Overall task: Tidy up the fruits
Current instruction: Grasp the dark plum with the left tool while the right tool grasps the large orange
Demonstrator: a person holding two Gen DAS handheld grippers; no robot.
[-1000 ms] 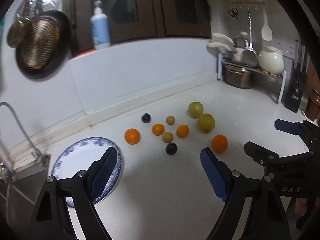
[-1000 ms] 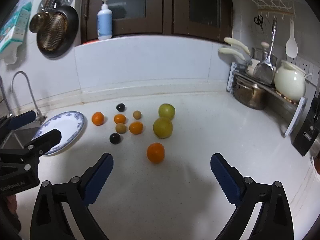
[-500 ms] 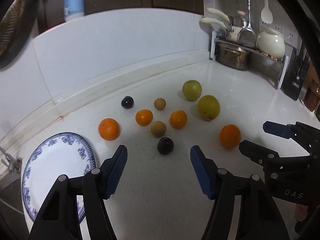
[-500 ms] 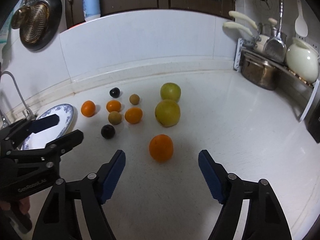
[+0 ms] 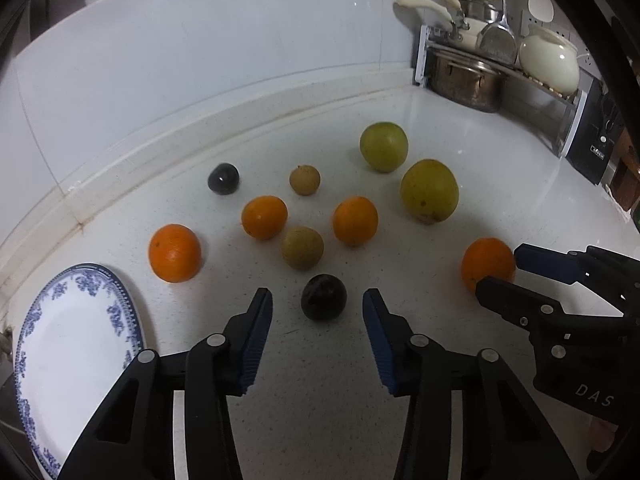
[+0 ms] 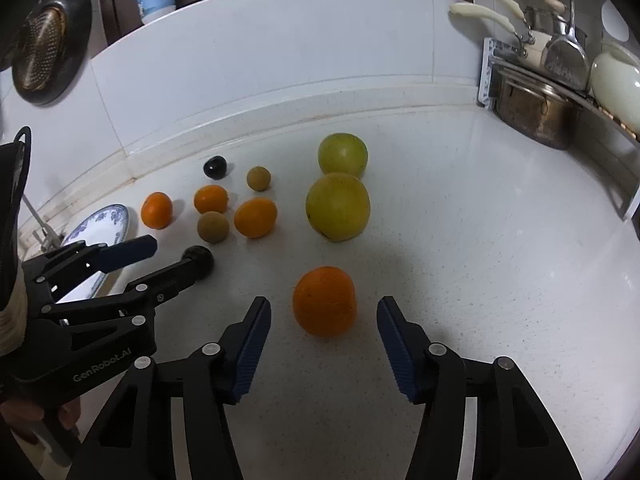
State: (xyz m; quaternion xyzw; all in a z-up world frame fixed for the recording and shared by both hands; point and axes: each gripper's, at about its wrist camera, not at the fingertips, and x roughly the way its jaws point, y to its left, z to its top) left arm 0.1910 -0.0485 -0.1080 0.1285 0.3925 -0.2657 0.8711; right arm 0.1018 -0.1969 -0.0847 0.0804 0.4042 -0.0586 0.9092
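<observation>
A dark plum lies on the white counter between the tips of my left gripper. Its jaws are closing, with a gap still on both sides of the plum. An orange sits between the tips of my right gripper, whose jaws are also closing and do not touch it. Each view shows the other gripper: the right gripper around the orange, the left gripper at the plum. Behind them lie three more oranges, two brown fruits, another plum and two yellow-green fruits.
A blue-and-white plate rests at the counter's left edge near a faucet. A rack with a steel pot, pans and a white jar fills the back right corner. The tiled wall runs behind the fruit.
Both grippers have come down and forward toward the fruit and their jaws have narrowed. The plum now sits between the left tips, the orange between the right tips.
</observation>
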